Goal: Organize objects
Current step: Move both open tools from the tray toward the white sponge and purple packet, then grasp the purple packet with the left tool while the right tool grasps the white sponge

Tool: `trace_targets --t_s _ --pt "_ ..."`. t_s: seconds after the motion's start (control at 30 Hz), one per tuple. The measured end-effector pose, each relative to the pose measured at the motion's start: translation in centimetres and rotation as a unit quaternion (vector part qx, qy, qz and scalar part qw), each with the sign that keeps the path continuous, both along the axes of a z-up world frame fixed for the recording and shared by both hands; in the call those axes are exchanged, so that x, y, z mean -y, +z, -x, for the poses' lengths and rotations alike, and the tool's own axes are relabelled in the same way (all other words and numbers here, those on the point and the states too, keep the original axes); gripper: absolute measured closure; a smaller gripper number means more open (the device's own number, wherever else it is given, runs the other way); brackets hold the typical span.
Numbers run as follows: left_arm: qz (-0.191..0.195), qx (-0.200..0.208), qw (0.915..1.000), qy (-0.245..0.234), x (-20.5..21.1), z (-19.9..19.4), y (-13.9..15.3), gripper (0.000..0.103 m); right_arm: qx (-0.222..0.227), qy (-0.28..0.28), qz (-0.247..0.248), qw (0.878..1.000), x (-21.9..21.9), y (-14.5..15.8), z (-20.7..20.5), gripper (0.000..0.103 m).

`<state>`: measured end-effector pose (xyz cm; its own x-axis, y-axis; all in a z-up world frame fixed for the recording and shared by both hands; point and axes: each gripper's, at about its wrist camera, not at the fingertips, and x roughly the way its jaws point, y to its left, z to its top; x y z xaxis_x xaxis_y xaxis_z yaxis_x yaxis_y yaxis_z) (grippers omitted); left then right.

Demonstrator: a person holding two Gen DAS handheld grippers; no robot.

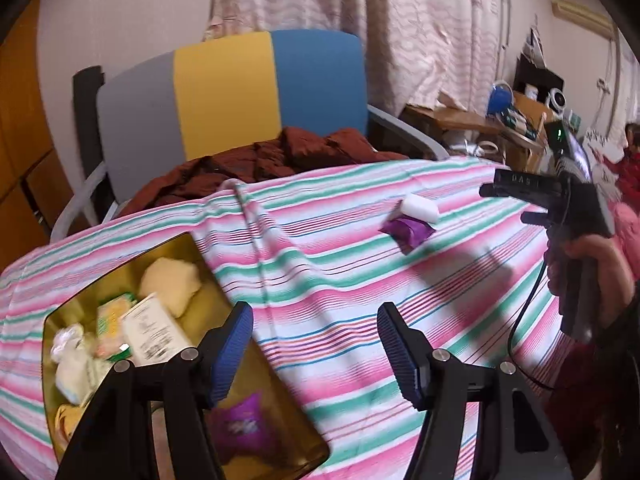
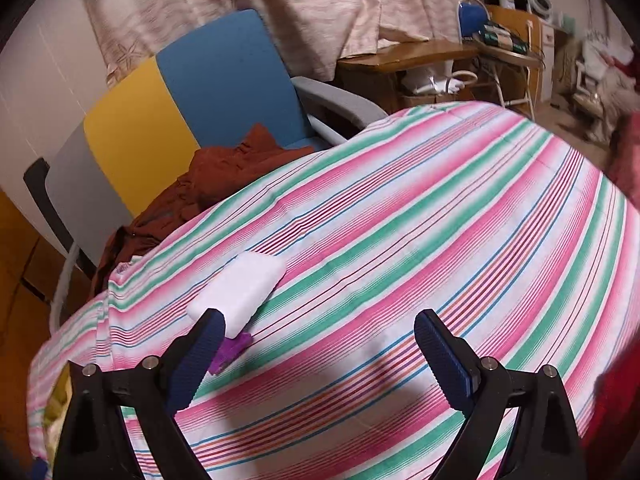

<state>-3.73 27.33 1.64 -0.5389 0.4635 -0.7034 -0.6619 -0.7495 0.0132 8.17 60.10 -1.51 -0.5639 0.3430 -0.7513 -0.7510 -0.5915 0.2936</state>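
Observation:
A gold tin box (image 1: 200, 252) sits on the striped cloth at the left, holding several packets, among them a purple packet (image 1: 244, 426) and a cream pouch (image 1: 170, 286). My left gripper (image 1: 316, 344) hovers open beside the box's right rim, empty. Farther off lie a white block (image 1: 420, 208) and a purple packet (image 1: 408, 232), touching each other. In the right wrist view the white block (image 2: 240, 288) lies just ahead of the left finger, the purple packet (image 2: 230, 350) partly hidden behind it. My right gripper (image 2: 320, 354) is open and empty, also seen as the right gripper (image 1: 508, 204) held by a hand.
The striped tablecloth (image 2: 420, 240) covers the table. Behind it stands a grey, yellow and blue chair (image 1: 224, 92) with a dark red garment (image 1: 280, 160) on its seat. A wooden desk (image 2: 420, 52) with clutter stands at the back right, with curtains behind.

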Motion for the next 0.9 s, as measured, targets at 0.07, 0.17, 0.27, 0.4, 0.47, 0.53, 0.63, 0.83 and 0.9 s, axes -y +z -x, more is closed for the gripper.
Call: trace_targets --t_s 0.07,0.17,0.27,0.4,0.47,0.53,0.63,0.83,0.9 --pt "0.003 0.008 0.9999 -0.01 -1.5 0.3 -0.4 0.038 -0.001 0.003 0.004 1.0 0.1 -0.1 0.2 0.006" --pt "0.009 0.018 0.9995 -0.025 -4.0 0.7 -1.1 0.038 -0.011 0.006 0.01 1.0 0.0 0.0 0.1 0.006" --pt "0.006 0.042 0.9984 -0.036 -6.3 1.5 -1.7 0.038 -0.024 0.0 0.019 1.0 -0.3 0.1 -0.4 0.005" --pt "0.008 0.061 0.9972 -0.043 -9.6 2.6 -2.8 0.038 -0.039 -0.015 0.037 0.998 -0.8 0.2 -1.3 0.005" --pt "0.009 0.067 0.9964 -0.051 -11.4 3.1 -3.4 0.038 -0.043 -0.019 0.043 0.998 -0.9 0.2 -1.5 0.004" --pt "0.013 0.076 0.9952 -0.06 -13.0 3.5 -4.1 0.036 -0.05 -0.017 0.051 0.997 -0.9 0.2 -1.5 0.004" --pt "0.022 0.098 0.9926 -0.069 -16.0 4.6 -5.6 0.029 -0.059 -0.011 0.056 0.997 -1.0 0.3 -1.5 0.004" --pt "0.023 0.115 0.9911 -0.062 -20.5 6.6 -7.6 0.021 -0.074 -0.015 0.074 0.994 -1.4 0.1 -1.8 0.003" --pt "0.027 0.123 0.9906 -0.055 -21.7 7.3 -8.4 0.021 -0.075 -0.016 0.083 0.994 -1.5 -0.1 -1.9 0.003"
